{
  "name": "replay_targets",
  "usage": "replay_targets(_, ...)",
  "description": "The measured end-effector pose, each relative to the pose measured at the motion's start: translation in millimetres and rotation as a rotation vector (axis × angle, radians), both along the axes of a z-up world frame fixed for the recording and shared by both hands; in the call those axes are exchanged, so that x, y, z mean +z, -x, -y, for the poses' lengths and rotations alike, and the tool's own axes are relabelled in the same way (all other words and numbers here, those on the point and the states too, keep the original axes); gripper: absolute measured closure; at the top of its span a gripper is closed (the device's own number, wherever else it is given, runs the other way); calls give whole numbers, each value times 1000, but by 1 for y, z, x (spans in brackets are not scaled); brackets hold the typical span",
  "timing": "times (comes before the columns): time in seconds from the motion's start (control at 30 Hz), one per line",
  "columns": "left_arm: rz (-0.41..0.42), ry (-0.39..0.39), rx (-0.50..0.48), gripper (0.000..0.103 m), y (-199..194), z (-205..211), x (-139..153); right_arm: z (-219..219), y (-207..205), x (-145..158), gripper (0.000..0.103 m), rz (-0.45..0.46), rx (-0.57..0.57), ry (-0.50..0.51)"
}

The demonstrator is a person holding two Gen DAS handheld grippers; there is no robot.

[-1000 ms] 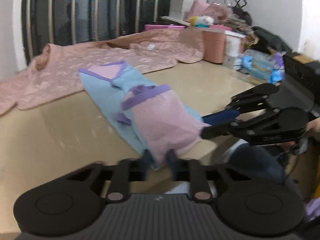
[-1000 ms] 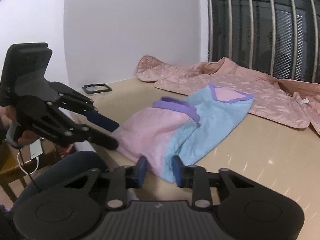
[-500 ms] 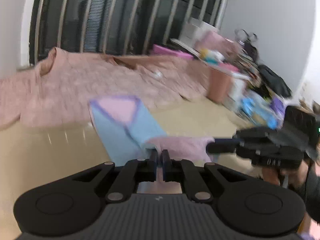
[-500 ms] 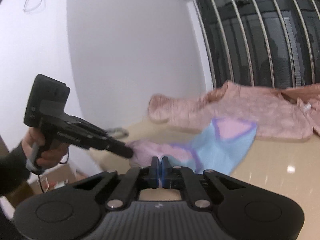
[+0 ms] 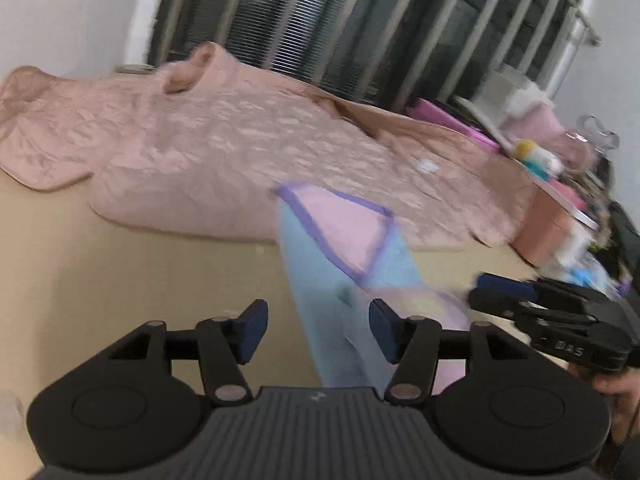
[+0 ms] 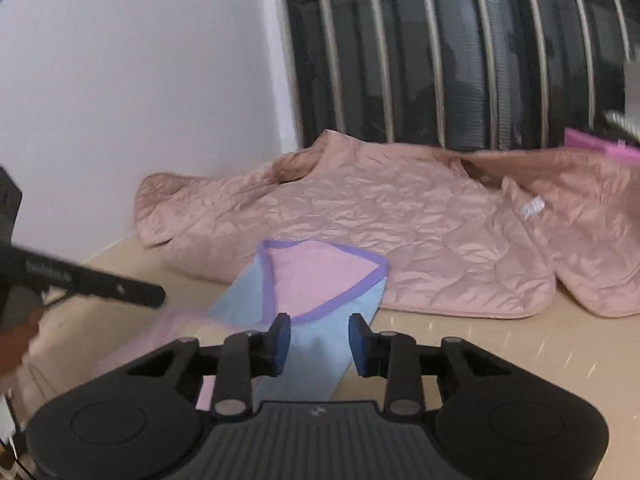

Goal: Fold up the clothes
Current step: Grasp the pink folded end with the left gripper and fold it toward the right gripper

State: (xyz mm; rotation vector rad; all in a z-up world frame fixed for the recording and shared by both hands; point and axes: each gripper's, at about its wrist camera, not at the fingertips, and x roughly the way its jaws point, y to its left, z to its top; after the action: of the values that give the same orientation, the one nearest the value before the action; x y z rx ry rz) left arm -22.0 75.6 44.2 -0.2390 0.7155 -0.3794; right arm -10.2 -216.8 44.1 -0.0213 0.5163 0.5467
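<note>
My left claw (image 5: 316,330) has its fingers spread wide, gripping nothing. My right claw (image 6: 318,338) is parted too, also empty. The small garment (image 5: 340,280) lies on the tan table (image 5: 140,280) between and just beyond both sets of fingers. In the left view its long axis runs from the bottom center up toward mid-frame, the pink triangular flap farthest from me. It is light blue with purple trim and a pink, blurred fold at the near end. Behind it, touching its far edge, sprawls a pink quilted jacket (image 6: 420,232) below the window bars (image 6: 460,48).
</note>
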Motion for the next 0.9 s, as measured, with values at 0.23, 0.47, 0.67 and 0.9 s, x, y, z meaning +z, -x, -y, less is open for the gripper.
replay_targets(0.23, -21, -41, -70, 95, -29, 36, -19, -18, 1, -6, 74, -64, 19, 23)
replay_targets(0.47, 106, -23, -55, 100, -19, 37, -13, -13, -26, -19, 97, -196, 61, -93)
replay_targets(0.67, 53, -137, 21, 88, -49, 48, -27, -23, -35, -21, 91, -114, 1, 6)
replay_targets(0.9, 75, -165, -77, 73, 3, 52, -13, -19, 8, -11, 70, -15, -12, 78)
